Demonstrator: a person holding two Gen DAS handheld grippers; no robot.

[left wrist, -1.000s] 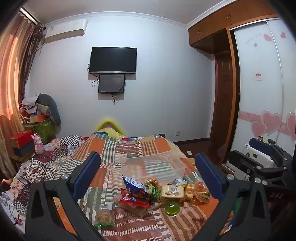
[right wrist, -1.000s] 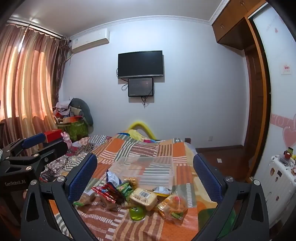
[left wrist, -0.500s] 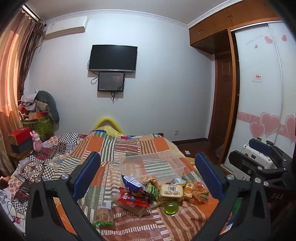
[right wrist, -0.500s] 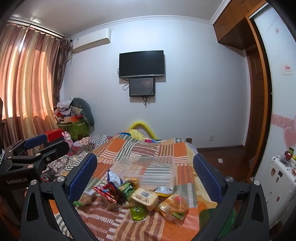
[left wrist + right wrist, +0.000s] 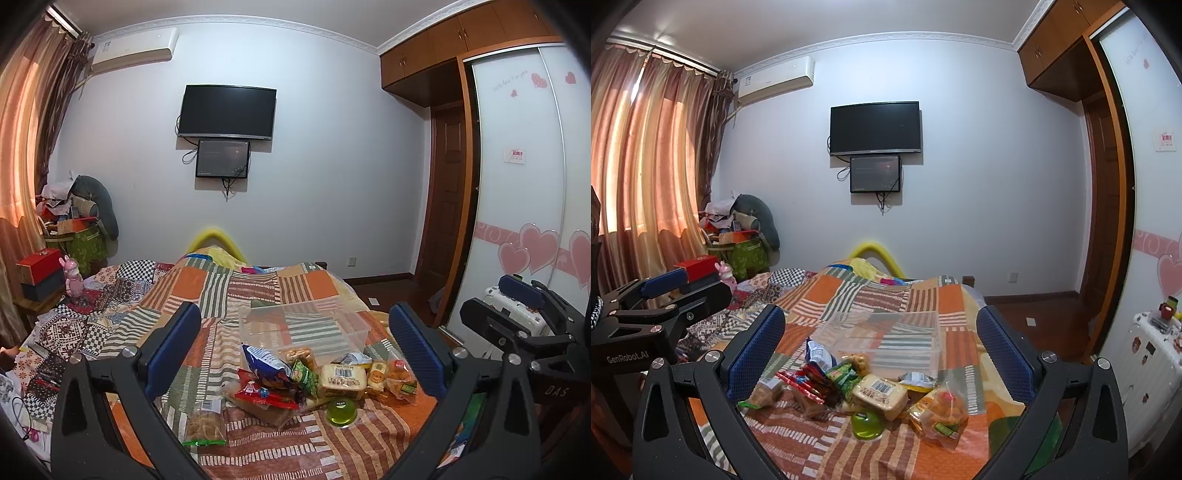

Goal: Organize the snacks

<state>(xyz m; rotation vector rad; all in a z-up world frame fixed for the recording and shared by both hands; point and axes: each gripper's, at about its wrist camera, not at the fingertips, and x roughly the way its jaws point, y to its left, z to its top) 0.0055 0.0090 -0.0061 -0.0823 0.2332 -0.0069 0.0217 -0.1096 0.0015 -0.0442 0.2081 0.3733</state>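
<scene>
You are holding the left gripper (image 5: 295,347) and right gripper (image 5: 881,347) wide open, gripping nothing, above the snack pile (image 5: 303,380) lying on the bedspread (image 5: 229,288) just before the clear bin (image 5: 303,326). Only your left view is showing the stray cracker pack (image 5: 204,424) fully; your right view is hiding it partly behind a finger (image 5: 753,354).

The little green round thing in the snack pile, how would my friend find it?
Look at the patchwork bed and find the clear plastic box lying on it. The snack pile sits just in front of that box. At the pile's near edge is the green round thing: small, glossy, see-through lime, while its neighbours are crinkly bags and wrapped bread.
</scene>
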